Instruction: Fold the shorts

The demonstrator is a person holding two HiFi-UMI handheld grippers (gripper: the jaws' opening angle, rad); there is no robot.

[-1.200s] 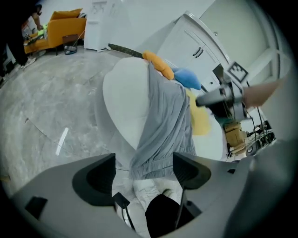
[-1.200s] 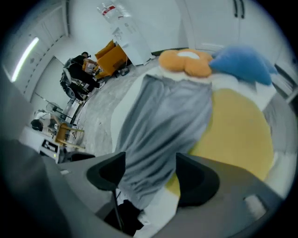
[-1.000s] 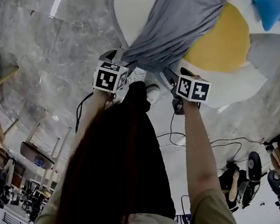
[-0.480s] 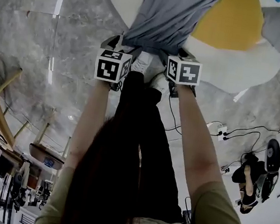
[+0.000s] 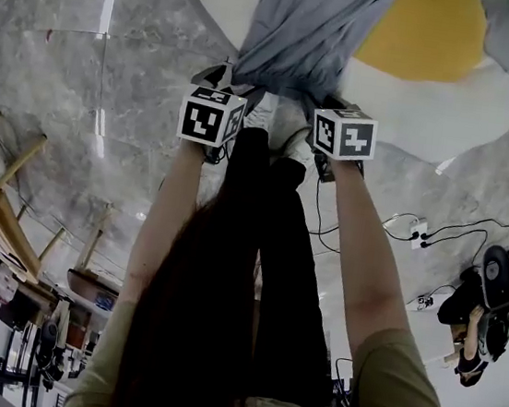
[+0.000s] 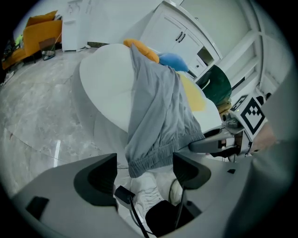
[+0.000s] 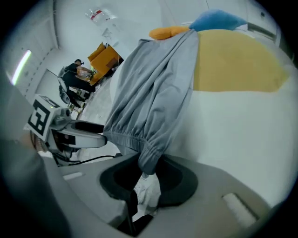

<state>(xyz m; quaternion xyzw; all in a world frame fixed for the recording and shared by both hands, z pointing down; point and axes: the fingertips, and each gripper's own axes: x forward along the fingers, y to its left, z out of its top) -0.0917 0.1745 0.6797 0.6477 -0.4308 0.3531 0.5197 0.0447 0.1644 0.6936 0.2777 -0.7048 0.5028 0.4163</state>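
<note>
The right tongs (image 7: 146, 174), just closing, pinch a waistband corner of the grey fabric shorts (image 7: 153, 88) draped off the white round worktop (image 7: 233, 125); the left tongs (image 6: 144, 163) stand wide around the other corner.

Jaws of the right gripper (image 7: 148, 173), wide a second ago, have just been closing and now pinch the shorts (image 7: 153, 83) at a waistband corner.

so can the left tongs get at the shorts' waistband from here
Probably yes: the left tongs stand open, and the waistband of the shorts hangs right before them with nothing between.
</note>
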